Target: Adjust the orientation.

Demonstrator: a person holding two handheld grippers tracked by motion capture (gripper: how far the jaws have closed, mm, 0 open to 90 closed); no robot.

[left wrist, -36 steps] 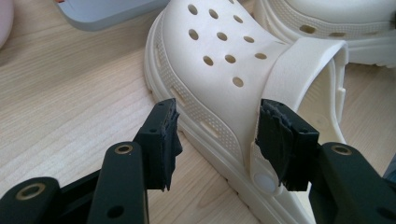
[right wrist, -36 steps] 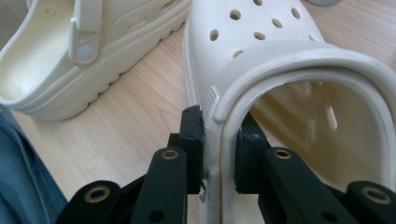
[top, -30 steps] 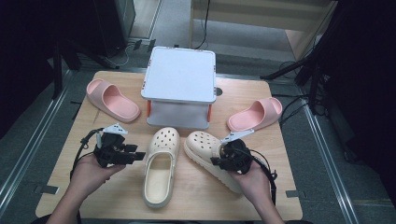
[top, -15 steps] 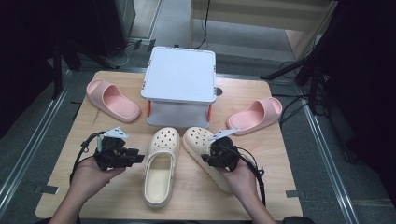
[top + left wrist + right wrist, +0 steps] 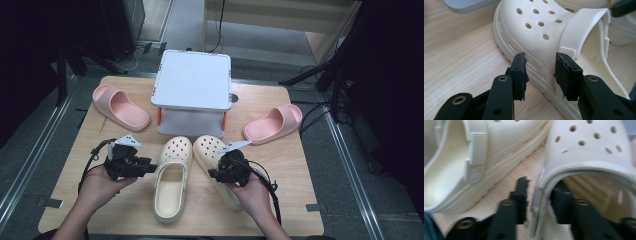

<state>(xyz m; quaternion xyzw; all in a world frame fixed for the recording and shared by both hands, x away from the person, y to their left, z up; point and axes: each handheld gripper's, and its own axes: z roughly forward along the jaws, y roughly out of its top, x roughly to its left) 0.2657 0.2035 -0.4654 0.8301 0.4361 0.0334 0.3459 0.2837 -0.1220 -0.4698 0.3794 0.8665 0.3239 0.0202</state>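
Two cream clogs lie side by side at the table's front, toes toward the stand. My left gripper (image 5: 148,167) (image 5: 541,66) is open, its jaws level with the outer side wall of the left clog (image 5: 170,185) (image 5: 536,32), just below the strap's pivot and close to it. My right gripper (image 5: 216,175) (image 5: 540,195) straddles the inner side wall of the right clog (image 5: 214,152) (image 5: 586,152), with one jaw inside the foot opening and the other outside, shut on that wall. The right hand hides this clog's heel.
A white two-level stand (image 5: 192,82) rises at the table's back middle. One pink slide (image 5: 120,106) lies to its left, another pink slide (image 5: 275,122) to its right. The wooden table (image 5: 75,150) has bare room along both sides.
My right gripper has shifted left with the right clog, turning it nearer to the left clog. My left gripper edged slightly toward the left clog.
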